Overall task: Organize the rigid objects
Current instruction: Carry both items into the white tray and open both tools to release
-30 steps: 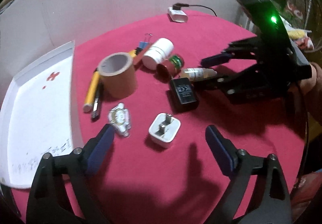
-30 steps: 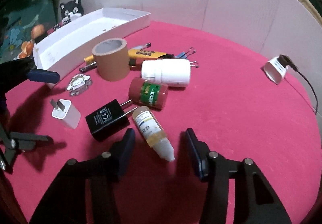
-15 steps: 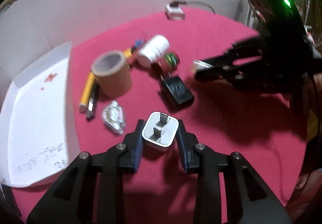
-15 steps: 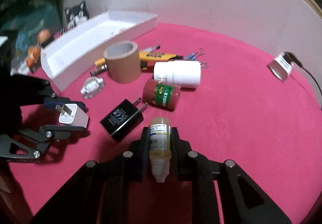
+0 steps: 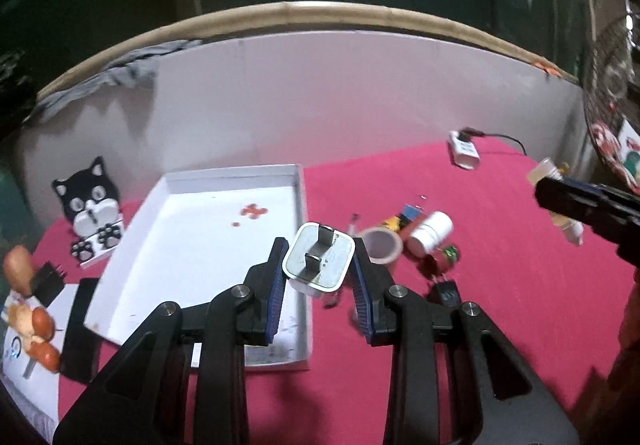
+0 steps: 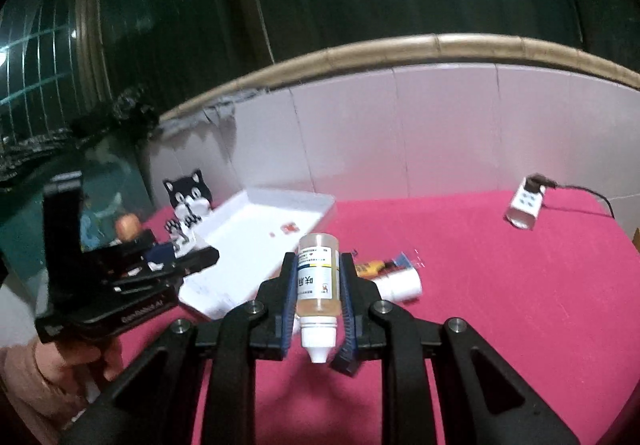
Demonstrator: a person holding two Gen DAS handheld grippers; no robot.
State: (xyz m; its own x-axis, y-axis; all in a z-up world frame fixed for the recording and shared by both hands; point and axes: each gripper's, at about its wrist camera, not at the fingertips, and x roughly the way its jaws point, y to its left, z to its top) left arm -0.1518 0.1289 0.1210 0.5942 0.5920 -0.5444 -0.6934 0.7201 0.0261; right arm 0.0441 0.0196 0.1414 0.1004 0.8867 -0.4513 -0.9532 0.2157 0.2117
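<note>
My left gripper [image 5: 319, 265] is shut on a white plug adapter [image 5: 319, 262], prongs facing me, held in the air over the right edge of the white tray [image 5: 192, 245]. My right gripper [image 6: 318, 287] is shut on a small dropper bottle [image 6: 318, 285] of yellow liquid, nozzle pointing back at me, lifted above the red cloth. The bottle and right gripper also show at the right edge of the left wrist view [image 5: 568, 205]. The left gripper shows at the left of the right wrist view [image 6: 160, 265].
On the red cloth lie a tape roll [image 5: 379, 245], a white pill bottle [image 5: 431, 233], a red-green jar [image 5: 450, 253], a black charger [image 5: 446, 293] and pens. A white power adapter [image 5: 464, 149] with cable lies at the back. A cat figure [image 5: 92, 213] stands left of the tray.
Both grippers closed on their objects and lifted them off the cloth. The left gripper swung left toward the tray with the plug adapter; the right rose with the dropper bottle.
</note>
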